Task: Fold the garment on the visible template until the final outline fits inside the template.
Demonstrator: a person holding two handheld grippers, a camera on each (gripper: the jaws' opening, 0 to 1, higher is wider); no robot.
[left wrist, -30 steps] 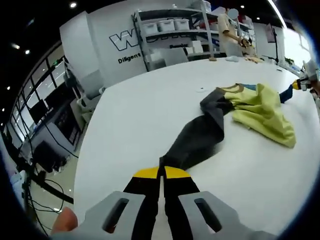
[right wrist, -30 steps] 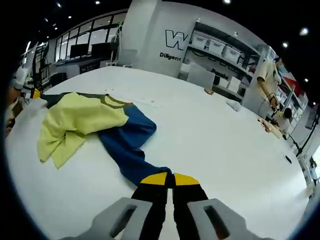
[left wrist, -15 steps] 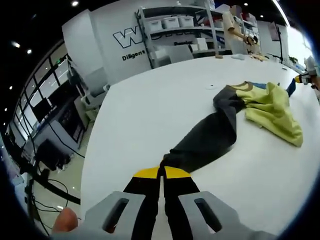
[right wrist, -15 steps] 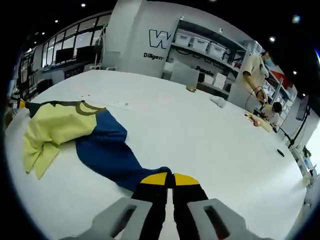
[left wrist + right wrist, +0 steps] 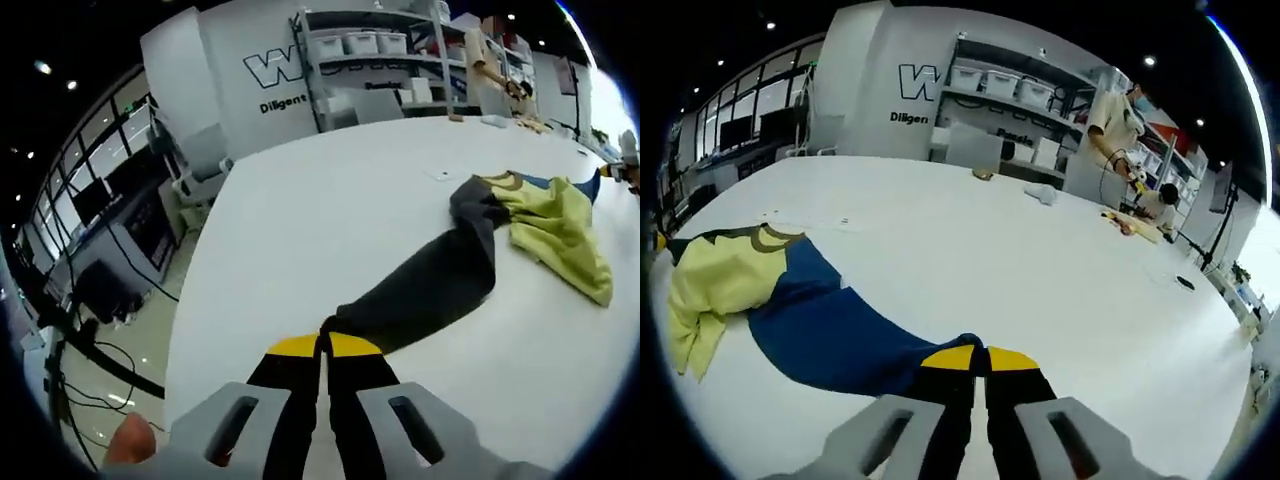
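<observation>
1. Your left tongs (image 5: 322, 350) are pressed together on the cuff of the dark grey sleeve (image 5: 425, 290); your right tongs (image 5: 980, 355) pinch the end of the blue sleeve (image 5: 830, 335).
2. The garment (image 5: 555, 215) lies on the white table (image 5: 330, 210), its yellow body bunched between the two stretched sleeves.
3. It looks light, soft and limp, so expect sagging and creasing.
4. Grip at seams or cuffs, where the cloth is thickest.
5. I cannot make out a template outline.

Left tongs (image 5: 323, 345) and right tongs (image 5: 977, 357) both have jaws pressed together; a fingertip (image 5: 128, 438) shows beside the left.
</observation>
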